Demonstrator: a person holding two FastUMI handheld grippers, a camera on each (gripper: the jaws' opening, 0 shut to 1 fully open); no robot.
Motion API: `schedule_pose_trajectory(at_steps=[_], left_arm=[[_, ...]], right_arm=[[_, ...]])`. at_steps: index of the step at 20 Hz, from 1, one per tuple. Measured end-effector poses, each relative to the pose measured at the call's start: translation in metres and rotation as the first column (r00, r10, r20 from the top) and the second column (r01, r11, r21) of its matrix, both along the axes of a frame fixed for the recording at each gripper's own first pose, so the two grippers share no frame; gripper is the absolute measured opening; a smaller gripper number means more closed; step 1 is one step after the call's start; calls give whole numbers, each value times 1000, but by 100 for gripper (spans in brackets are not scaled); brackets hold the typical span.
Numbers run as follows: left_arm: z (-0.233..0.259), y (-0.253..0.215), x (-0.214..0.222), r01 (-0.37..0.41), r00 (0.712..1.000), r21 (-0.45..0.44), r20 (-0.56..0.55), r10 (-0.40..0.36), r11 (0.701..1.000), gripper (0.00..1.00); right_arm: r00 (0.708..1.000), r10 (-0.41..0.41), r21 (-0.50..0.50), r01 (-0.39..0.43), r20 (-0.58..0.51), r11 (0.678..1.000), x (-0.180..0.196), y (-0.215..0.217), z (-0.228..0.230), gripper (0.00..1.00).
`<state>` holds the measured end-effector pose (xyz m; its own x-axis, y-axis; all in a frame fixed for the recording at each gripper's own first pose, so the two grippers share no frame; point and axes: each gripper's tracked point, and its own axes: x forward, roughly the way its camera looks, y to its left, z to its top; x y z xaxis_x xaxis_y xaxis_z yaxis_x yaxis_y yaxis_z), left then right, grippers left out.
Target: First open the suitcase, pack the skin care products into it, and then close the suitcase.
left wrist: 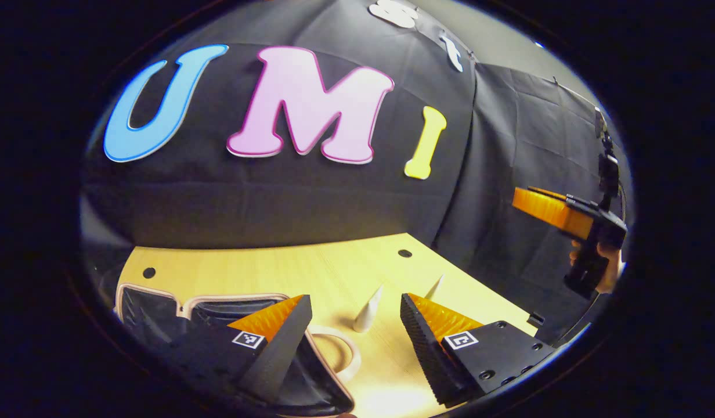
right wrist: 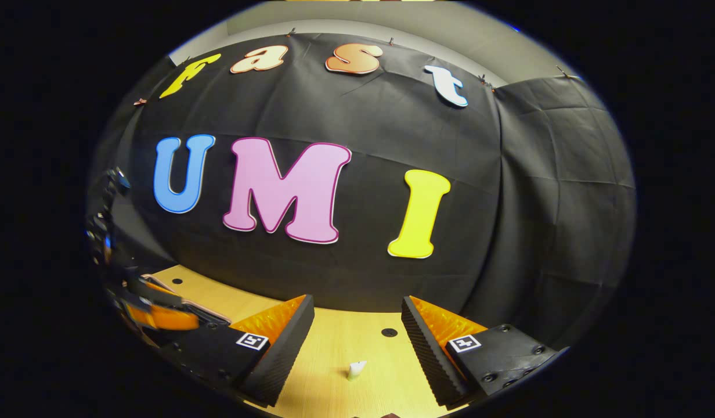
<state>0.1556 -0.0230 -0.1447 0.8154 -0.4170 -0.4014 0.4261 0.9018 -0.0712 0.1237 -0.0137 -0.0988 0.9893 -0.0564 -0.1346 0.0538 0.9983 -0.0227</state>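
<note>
Below the left claw (left wrist: 354, 325), at the near-left corner of the pale wooden tabletop (left wrist: 288, 261), lies the dark, pink-rimmed suitcase (left wrist: 160, 305), seemingly lying open already though partly hidden, with its looped handle (left wrist: 346, 348) toward two slim white cone-shaped skin care tubes (left wrist: 369, 310) standing just beyond it. Packing looks like the step in hand; next, one claw must drop over a tube and close on it. Both the left and the right claw (right wrist: 357, 328) are spread wide, holding and touching nothing.
</note>
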Motion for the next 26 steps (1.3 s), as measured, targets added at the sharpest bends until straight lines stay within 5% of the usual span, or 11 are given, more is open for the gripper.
schedule_pose_trajectory(at_steps=[16,18,22,26], left_arm=[[-166,-49,104,-68,955,193,-270,120,979,91],[-158,-61,92,-56,942,119,-323,92,991,48],[-132,-69,81,-23,956,176,-283,73,984,45],[-81,-81,60,-41,960,95,-273,66,995,45]], right_arm=[[973,129,91,-113,-192,989,8,-56,-105,96],[965,146,100,-126,-220,987,16,-54,-131,96],[932,206,140,-171,-298,975,32,-36,-191,97],[897,237,144,-196,-372,970,44,-24,-241,97]])
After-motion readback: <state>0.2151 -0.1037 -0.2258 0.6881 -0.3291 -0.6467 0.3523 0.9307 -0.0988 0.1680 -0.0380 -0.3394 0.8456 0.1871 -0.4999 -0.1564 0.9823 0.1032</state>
